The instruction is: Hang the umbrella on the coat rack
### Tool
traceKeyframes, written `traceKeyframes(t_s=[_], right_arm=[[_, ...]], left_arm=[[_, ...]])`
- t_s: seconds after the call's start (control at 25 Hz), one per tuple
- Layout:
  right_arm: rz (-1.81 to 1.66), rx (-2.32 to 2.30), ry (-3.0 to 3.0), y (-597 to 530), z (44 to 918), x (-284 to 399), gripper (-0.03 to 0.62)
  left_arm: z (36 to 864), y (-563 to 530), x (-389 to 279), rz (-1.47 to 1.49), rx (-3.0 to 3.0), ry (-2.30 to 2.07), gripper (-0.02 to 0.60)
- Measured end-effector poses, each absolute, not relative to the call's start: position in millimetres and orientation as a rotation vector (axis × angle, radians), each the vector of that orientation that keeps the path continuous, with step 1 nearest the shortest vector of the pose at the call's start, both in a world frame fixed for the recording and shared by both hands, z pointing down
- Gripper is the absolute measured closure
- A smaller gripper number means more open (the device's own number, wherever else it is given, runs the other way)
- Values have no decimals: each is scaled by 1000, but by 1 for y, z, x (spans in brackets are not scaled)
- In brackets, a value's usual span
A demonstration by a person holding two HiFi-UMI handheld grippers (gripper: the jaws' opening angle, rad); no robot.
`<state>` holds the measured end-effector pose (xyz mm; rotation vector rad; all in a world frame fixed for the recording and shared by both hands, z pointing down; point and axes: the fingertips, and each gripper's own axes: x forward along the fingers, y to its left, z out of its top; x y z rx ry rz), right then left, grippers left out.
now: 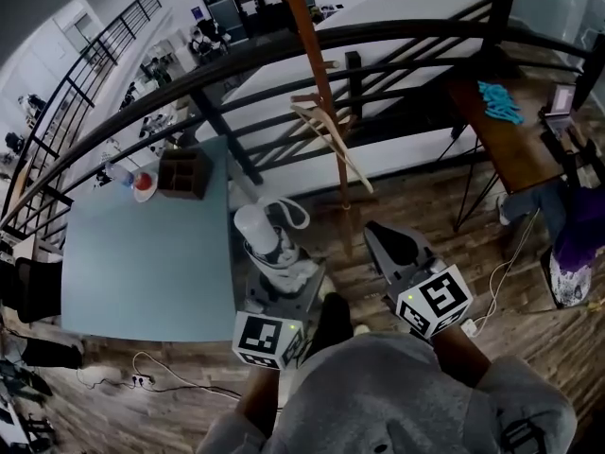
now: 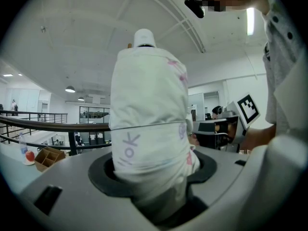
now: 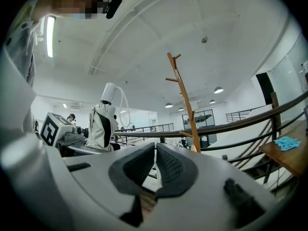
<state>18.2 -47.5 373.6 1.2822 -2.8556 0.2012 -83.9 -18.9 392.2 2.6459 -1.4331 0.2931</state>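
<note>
Floor (image 1: 529,301) beneath umbrella (image 1: 261,231) in left gripper (image 1: 276,270)

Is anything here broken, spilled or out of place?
Nothing stands out. The folded white umbrella sits upright in the left gripper. The right gripper is shut and empty, and the wooden coat rack stands by the railing. The only untidy thing is a loose cable trailing on the floor.

Top of coat rack (image 1: 319,83) cut off in head view, umbrella (image 2: 149,119) lower end hidden inside left gripper (image 2: 153,176) jaws
</note>
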Motion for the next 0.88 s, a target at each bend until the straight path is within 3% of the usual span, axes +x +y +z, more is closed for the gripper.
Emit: traceKeyframes(t_s=[0.88], right_arm=[[196, 1307, -2802, -173, 380, -4, 565]], left_arm=[[397, -149, -103, 285, 2677, -1361, 290]])
